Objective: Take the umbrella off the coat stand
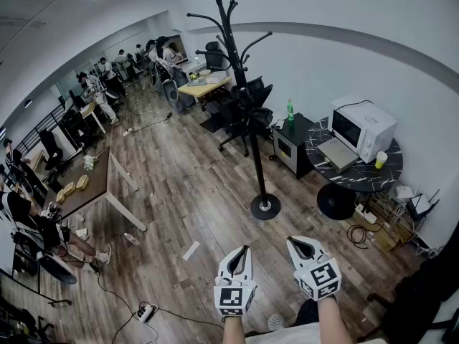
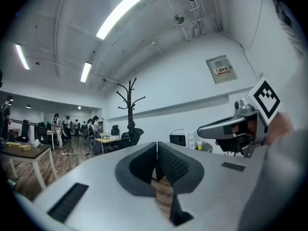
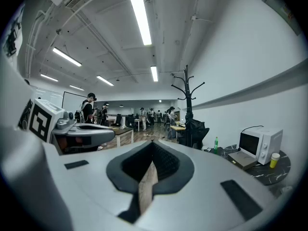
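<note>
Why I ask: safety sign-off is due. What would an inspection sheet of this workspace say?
Surface: wood-pattern floor.
Job's things: coat stand upright on its round base; umbrella not clearly made out, a dark shape at mid-height may be it.
Clutter: microwave and yellow cup on round table; green bottle on black cabinet.
Grippers: left gripper and right gripper both shut, empty, short of the stand.
Cables: power strip on floor; coiled cable by the table.
Surroundings: people at desks far off.

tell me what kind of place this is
Most likely an open-plan office: people working at desks along the far side, a coat stand on the wood floor, and a microwave on a round table by the wall.
</note>
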Demonstrator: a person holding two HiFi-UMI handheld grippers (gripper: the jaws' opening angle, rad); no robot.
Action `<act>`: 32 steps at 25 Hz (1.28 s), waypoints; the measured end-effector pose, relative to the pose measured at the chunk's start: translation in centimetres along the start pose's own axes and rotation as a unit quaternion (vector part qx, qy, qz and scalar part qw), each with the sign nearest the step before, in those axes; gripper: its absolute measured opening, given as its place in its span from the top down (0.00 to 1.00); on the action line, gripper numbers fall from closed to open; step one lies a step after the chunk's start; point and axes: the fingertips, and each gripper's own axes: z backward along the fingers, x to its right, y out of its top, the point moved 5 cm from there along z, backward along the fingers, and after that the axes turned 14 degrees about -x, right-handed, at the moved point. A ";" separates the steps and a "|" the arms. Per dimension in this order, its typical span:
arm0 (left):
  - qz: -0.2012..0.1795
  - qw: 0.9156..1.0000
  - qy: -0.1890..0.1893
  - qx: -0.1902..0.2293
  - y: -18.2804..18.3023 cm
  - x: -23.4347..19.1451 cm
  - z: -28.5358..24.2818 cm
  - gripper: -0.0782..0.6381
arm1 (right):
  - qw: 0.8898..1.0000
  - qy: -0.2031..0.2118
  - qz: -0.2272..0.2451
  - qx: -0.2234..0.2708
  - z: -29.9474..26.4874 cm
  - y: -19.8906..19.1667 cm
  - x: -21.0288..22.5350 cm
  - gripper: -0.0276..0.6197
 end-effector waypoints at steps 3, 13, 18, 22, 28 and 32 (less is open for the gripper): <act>0.001 1.000 -0.001 -0.004 -0.5 0.3 0.0 0.86 | 1.000 0.001 0.002 -0.001 0.3 -0.2 0.1 0.94; 0.018 0.999 0.034 -0.012 -0.7 -0.2 0.4 0.86 | 0.999 -0.031 0.007 0.001 1.3 0.1 0.5 0.95; 0.063 0.997 0.034 -0.033 -1.0 -0.8 0.6 0.86 | 0.999 -0.008 0.028 0.012 1.9 0.0 -0.1 0.94; 0.056 0.998 0.020 -0.016 -0.7 -0.2 0.9 0.86 | 1.000 0.003 0.025 0.015 2.0 -0.1 -0.4 0.94; 0.043 0.998 0.041 -0.017 -0.8 -1.2 1.1 0.74 | 0.997 0.009 0.073 -0.008 1.4 0.2 -1.7 0.84; 0.047 0.998 0.035 -0.010 -0.6 -1.8 1.3 0.70 | 0.998 0.027 0.053 -0.004 1.3 0.3 -1.7 0.78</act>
